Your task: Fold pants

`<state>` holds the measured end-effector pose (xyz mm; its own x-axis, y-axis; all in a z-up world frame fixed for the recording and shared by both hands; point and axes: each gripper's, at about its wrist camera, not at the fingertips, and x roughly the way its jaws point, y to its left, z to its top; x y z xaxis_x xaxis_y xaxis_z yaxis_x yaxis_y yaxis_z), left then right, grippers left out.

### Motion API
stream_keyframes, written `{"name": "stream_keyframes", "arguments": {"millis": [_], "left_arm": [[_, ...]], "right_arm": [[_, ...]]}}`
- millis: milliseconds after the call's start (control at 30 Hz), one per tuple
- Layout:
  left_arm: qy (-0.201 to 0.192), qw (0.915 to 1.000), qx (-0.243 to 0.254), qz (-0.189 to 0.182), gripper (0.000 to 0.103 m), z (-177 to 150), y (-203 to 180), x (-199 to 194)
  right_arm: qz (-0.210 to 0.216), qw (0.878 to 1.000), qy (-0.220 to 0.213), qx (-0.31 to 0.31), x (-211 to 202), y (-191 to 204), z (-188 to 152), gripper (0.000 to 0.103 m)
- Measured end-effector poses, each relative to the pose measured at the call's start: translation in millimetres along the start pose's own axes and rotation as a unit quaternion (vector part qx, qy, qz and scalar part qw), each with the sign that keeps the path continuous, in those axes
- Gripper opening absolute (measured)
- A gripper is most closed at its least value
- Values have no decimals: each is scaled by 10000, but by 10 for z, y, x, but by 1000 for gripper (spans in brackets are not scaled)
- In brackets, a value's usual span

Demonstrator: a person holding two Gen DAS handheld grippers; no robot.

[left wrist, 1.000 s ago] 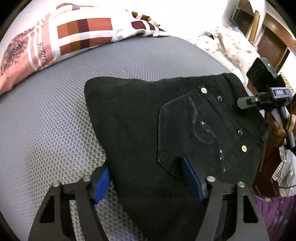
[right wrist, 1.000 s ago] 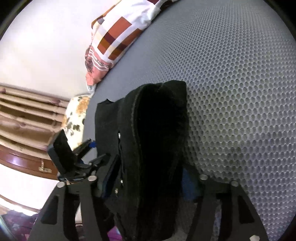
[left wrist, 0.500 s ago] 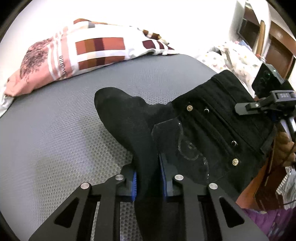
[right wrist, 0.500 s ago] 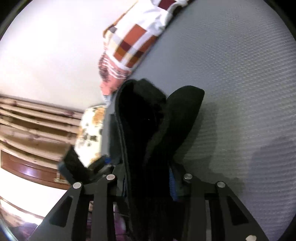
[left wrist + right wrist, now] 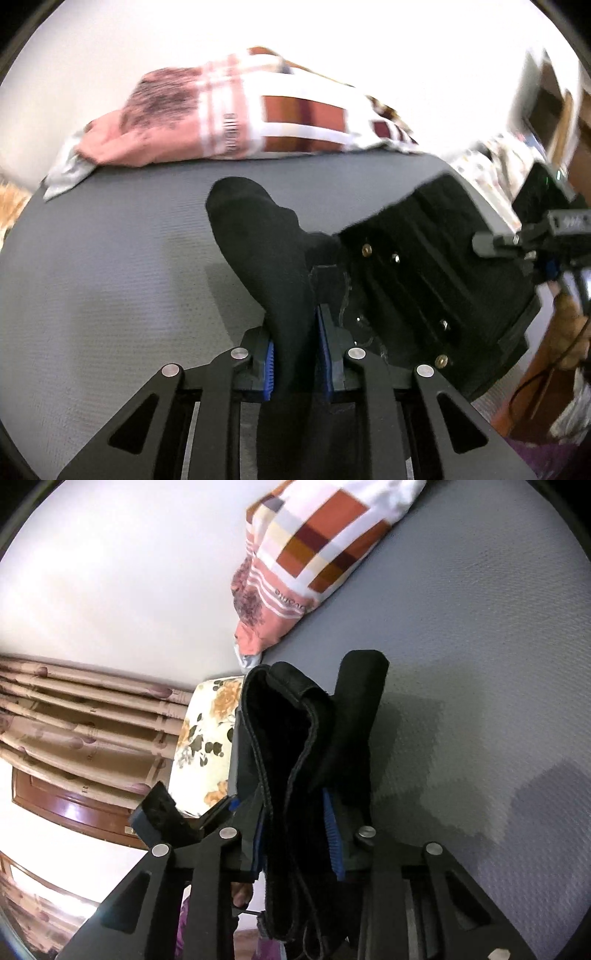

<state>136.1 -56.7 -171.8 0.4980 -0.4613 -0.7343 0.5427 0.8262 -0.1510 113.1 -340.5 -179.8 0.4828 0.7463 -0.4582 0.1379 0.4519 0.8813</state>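
The black pants (image 5: pixel 424 280) hang lifted above the grey mattress (image 5: pixel 110 277). My left gripper (image 5: pixel 295 354) is shut on a bunched fold of the black cloth; the back pocket and rivets show to its right. My right gripper (image 5: pixel 295 834) is shut on the thick waistband edge of the pants (image 5: pixel 291 738), which rises between its blue pads. In the left wrist view the right gripper (image 5: pixel 535 236) holds the far waistband corner. The left gripper's body (image 5: pixel 162 812) shows at the lower left of the right wrist view.
A patchwork pillow (image 5: pixel 240 122) lies at the far edge of the mattress, also in the right wrist view (image 5: pixel 314 554). A floral cushion (image 5: pixel 203 738) and wooden furniture (image 5: pixel 74 805) stand beyond the bed. A white wall (image 5: pixel 295 37) is behind.
Both grippers closed on the pants and lifted them off the mattress. The cloth, flat one second ago, now hangs bunched between the two grippers, higher than half a second ago.
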Motion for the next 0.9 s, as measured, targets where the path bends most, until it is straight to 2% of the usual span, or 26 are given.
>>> {"name": "stream_keyframes", "arguments": {"millis": [67,200,300,367,400,433,500,533,567,633,733,800,900], "left_arm": [[-16,9999,-130,36,20,-13,167,-23],[49,9999,-136,51,20,-127,303,20],[39,9998,-190,2,20,-140,352,51],[91,9997,-208,-18,20,-145,379,84],[145,9997,-203,-27,20,-145,398,106],[162,9996,-208,-45,22,-146,415,114],[258,9992,-262,-133,31,-139,466,150],[398,9986,-295,-194,44,-139,498,198],[608,9971,-324,-311,50,-145,530,280],[675,9965,-336,-354,50,-164,553,343],[500,9963,-461,-525,29,-175,597,319],[340,9958,-551,-646,23,-145,618,252],[162,9971,-527,-517,20,-76,621,173]], "right_arm": [[-64,9999,83,-36,93,2,15,25],[-607,9972,228,-378,138,8,-30,25],[-790,9958,329,-336,136,-85,-17,30],[-769,9960,383,-230,152,-150,-12,52],[-797,9957,419,-205,188,-187,-6,57],[-826,9954,450,-201,233,-223,-3,58],[-830,9946,587,-231,352,-275,13,58],[-859,9941,627,-206,398,-303,13,58],[-858,9941,645,-153,434,-324,9,50],[-775,9945,687,-143,450,-315,-7,38],[-725,9951,654,-159,433,-250,-6,35],[-459,9972,592,79,423,-236,-9,35],[-42,9985,517,173,480,-91,36,35]]}}
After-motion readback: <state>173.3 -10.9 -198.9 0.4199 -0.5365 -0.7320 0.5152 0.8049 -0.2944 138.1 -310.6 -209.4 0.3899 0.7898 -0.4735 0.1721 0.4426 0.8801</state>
